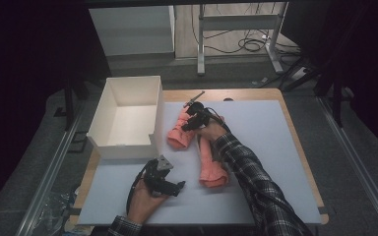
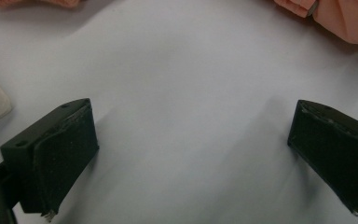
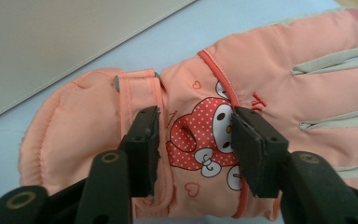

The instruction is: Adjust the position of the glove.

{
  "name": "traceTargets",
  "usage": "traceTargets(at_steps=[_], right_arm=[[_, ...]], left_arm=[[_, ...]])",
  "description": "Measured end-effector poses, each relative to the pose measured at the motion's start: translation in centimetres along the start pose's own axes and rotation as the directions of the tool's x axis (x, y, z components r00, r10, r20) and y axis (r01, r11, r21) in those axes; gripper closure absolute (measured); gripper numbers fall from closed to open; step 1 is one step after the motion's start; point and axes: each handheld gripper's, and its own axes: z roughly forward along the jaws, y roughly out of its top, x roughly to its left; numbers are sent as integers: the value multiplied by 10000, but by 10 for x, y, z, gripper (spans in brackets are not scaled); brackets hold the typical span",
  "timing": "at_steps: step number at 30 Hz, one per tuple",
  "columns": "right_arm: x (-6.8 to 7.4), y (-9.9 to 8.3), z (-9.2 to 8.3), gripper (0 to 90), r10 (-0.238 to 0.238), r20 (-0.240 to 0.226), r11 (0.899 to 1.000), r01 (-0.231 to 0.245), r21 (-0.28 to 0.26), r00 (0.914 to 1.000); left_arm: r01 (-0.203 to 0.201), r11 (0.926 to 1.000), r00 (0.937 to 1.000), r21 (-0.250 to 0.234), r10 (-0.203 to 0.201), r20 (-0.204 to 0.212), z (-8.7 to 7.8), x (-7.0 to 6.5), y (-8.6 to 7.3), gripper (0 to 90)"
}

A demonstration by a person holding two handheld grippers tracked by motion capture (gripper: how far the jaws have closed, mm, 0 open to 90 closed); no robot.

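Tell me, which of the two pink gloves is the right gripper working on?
The glove beside the white box; the right gripper sits on it. The other glove lies untouched.

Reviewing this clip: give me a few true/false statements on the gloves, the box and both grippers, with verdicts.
1. Two pink gloves lie on the table. True: one near the white box, the other nearer the person.
2. The white box holds a glove. False: it looks empty.
3. The right gripper has its jaws on either side of a glove's cartoon patch. True.
4. The left gripper is clamped on a glove. False: its jaws stand wide apart over the bare table.
5. The gloves are blue. False: pink.
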Motion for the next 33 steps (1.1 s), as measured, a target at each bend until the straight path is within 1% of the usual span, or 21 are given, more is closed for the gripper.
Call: traceTargets(at_steps=[1,2,3,4,5,8,9,10,12,14,17,23,26,28,29,31,33], right_arm=[[0,0,0,601,0,0,10000,0,0,10000],[1,0,1,629,-203,327,9997,198,160,9993],[2,0,2,655,-345,407,9992,336,210,9986],[3,0,2,709,-383,477,9989,370,270,9981],[3,0,2,709,-383,477,9989,370,270,9981],[7,0,1,850,-546,507,9978,526,412,9972],[8,0,1,868,-603,555,9973,579,447,9966],[8,0,0,891,-563,570,9974,536,479,9968],[7,0,-2,898,-444,521,9981,421,442,9977],[6,-1,-5,900,-309,460,9992,297,273,9985],[5,0,-11,900,-236,416,9997,233,78,9989],[7,3,-24,900,-412,596,9991,413,-8,9974],[8,4,-32,900,-414,563,9989,426,-187,9976],[9,5,-38,900,-482,582,9984,499,-281,9971],[10,7,-45,900,-535,563,9976,558,-399,9970],[11,8,-47,900,-590,541,9970,615,-466,9968],[13,10,-53,900,-707,582,9957,740,-559,9958]], left_arm=[[-1,10000,10000,2,1,2,0,0,0,10],[-4,10000,10000,2,4,-1,0,0,0,10],[2,10000,10000,-2,-2,5,0,0,0,10],[-5,10000,10000,0,5,-1,0,0,0,10],[0,10000,10000,-1,0,3,0,0,0,10],[-2,10000,10000,1,2,-1,0,0,0,10],[-1,10000,10000,0,1,1,0,0,0,10],[-1,10000,10000,2,1,2,0,0,0,10],[-3,10000,10000,2,3,2,0,0,0,10],[-5,10000,10000,4,5,2,0,0,0,10],[6,10000,10000,6,-6,0,0,0,0,10],[-5,10000,10000,4,5,-1,0,0,0,10],[4,10000,10000,4,-4,-1,0,0,0,10],[4,10000,10000,3,-4,-2,0,0,0,10],[-14,10000,10000,19,14,-6,0,0,0,10],[-13,10000,10000,20,13,-9,0,0,0,10],[-12,10000,10000,21,12,-8,0,0,0,10]])
